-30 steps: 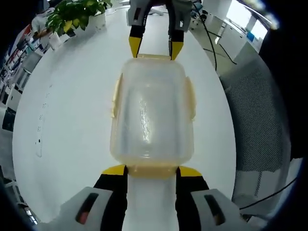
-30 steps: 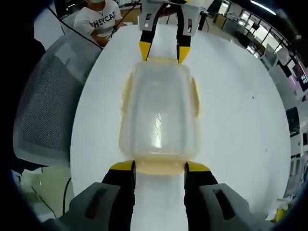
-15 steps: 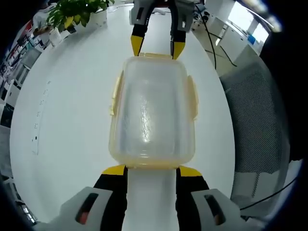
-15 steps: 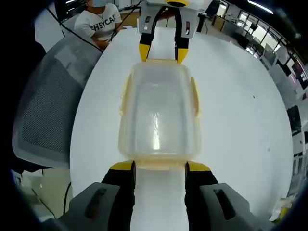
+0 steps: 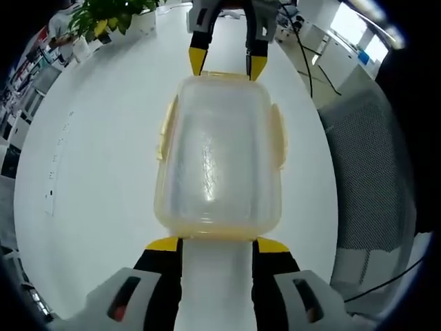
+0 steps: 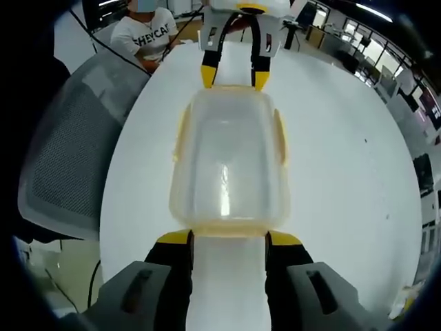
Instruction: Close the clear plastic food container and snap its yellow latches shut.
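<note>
The clear plastic container (image 5: pixel 219 155) lies lengthwise on the white round table (image 5: pixel 89 179), lid on. Yellow latches (image 5: pixel 165 131) run along its long sides. My left gripper (image 5: pixel 218 243) is open at the near end, its yellow-tipped jaws standing either side of that end's latch. At the far end my right gripper (image 5: pixel 226 65) is open, its tips against the rim. From the right gripper view the container (image 6: pixel 229 165) shows side latches (image 6: pixel 279 134). The right gripper (image 6: pixel 229 238) sits at its near end and the left gripper (image 6: pixel 234 76) at the far end.
A potted plant (image 5: pixel 103 17) stands at the table's far edge in the left gripper view. A grey mesh chair (image 5: pixel 372 158) is beside the table. In the right gripper view a person in a white T-shirt (image 6: pixel 145 27) sits past the mesh chair (image 6: pixel 69 138).
Both grippers have edged in toward the container's ends. The yellow end latch between each view's own jaws now shows as a thinner strip than one second ago.
</note>
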`<state>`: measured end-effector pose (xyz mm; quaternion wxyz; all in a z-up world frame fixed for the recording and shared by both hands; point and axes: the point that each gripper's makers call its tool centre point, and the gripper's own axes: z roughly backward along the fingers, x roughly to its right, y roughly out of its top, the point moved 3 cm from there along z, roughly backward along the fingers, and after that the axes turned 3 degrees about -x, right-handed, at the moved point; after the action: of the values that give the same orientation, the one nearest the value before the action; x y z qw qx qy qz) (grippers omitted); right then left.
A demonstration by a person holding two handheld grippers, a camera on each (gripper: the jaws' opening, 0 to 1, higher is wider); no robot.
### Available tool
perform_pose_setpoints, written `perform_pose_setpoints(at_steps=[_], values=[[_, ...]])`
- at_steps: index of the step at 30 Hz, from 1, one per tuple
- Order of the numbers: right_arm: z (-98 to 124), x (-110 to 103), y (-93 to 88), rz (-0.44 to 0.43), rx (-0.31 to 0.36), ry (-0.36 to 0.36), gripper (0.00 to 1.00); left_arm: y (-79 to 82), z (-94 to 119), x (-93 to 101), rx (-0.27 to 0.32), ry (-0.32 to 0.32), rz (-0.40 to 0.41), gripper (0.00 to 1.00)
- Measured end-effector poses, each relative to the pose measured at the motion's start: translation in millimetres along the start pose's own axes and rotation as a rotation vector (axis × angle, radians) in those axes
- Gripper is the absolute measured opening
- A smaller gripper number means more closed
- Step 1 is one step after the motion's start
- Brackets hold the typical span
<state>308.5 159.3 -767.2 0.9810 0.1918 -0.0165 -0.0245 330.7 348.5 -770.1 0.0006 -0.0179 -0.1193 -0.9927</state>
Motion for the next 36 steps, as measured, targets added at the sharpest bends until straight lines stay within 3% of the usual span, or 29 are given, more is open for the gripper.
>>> perform_pose_setpoints(at_steps=[3, 5, 6, 7, 8, 12, 14, 15, 18, 24, 29, 36], values=[[3.2, -2.4, -8.8, -0.026, -0.013, 0.003, 0.31, -3.4, 0.6, 2.1, 0.016, -0.016, 0.04, 0.3], [5.8, -5.1, -14.3, -0.104, 0.007, 0.007, 0.29, -5.9, 1.7, 2.2, 0.029, -0.01, 0.073, 0.32], [9.5, -7.2, -12.6, -0.24, 0.095, 0.023, 0.31, -9.1, 1.7, 2.1, 0.04, 0.0, 0.123, 0.33], [10.4, -7.3, -12.0, -0.271, 0.118, 0.029, 0.33, -11.0, 1.4, 2.9, 0.048, -0.002, 0.145, 0.34], [13.7, -7.4, -11.9, -0.361, 0.175, 0.043, 0.35, -14.1, 0.8, 5.4, 0.068, -0.01, 0.18, 0.34], [23.4, -3.5, -21.5, -0.523, 0.242, 0.014, 0.34, -23.9, 1.9, 12.3, 0.146, -0.024, 0.357, 0.34], [26.6, -4.4, -19.3, -0.603, 0.285, 0.024, 0.36, -26.2, 3.5, 14.6, 0.174, -0.026, 0.424, 0.34], [29.4, -4.6, -13.5, -0.659, 0.342, 0.037, 0.37, -24.8, 5.3, 17.2, 0.215, -0.035, 0.476, 0.34], [33.1, -2.1, -8.1, -0.772, 0.398, 0.032, 0.37, -24.8, 10.2, 20.4, 0.272, -0.06, 0.582, 0.34], [29.8, -3.2, -2.4, -0.829, 0.398, 0.008, 0.37, -22.0, 20.5, 12.5, 0.388, -0.068, 0.793, 0.34], [27.2, -3.2, -1.3, -0.871, 0.395, 0.0, 0.36, -6.2, 27.4, 17.7, 0.504, -0.148, 0.994, 0.34], [18.8, -2.9, -1.6, -0.918, 0.365, -0.013, 0.36, -8.1, 21.4, 16.9, 0.471, -0.109, 1.06, 0.32]])
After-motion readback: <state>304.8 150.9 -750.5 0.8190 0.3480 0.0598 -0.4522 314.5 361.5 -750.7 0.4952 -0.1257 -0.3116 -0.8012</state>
